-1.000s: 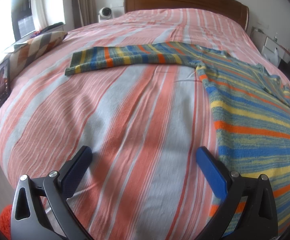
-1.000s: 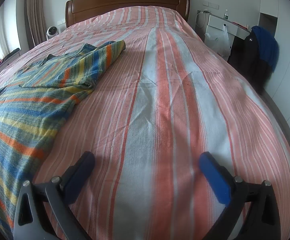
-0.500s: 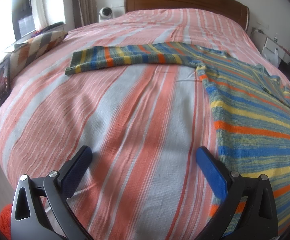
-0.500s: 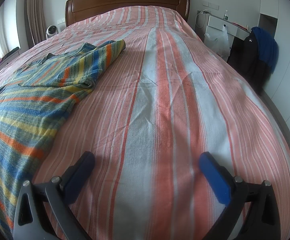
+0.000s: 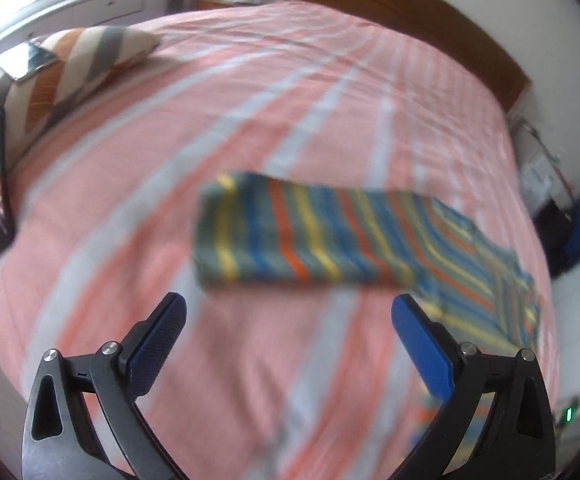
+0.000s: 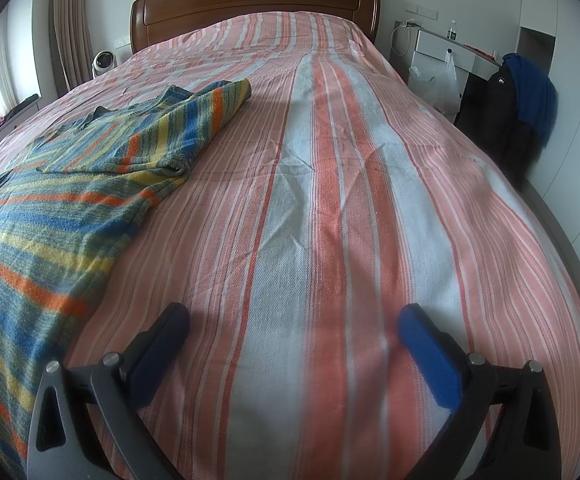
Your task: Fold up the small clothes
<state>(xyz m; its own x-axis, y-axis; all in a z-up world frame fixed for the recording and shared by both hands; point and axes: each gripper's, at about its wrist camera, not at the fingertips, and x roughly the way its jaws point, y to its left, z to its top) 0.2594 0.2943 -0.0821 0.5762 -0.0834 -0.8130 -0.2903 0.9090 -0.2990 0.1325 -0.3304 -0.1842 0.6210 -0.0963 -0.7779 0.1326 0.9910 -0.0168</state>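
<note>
Left claw point(image 5: 289, 312) gapes wide and empty, the striped sweater point(image 5: 309, 236) sleeve at twelve o'clock on the bed point(image 5: 329, 80). Right claw point(image 6: 293, 322) wide too, sweater at ten o'clock. Soft, limp knit, likely light: pinch that cuff edge.

Sweater point(image 6: 70, 184) on bed point(image 6: 329, 200) (left side)

Home bedroom: bed point(image 6: 329, 200) with striped cover, wooden headboard point(image 6: 250, 4), pillow point(image 5: 86, 60), curtains point(image 6: 70, 28), jacket point(image 6: 529, 92) hung near the wardrobe point(image 6: 577, 120).
</note>
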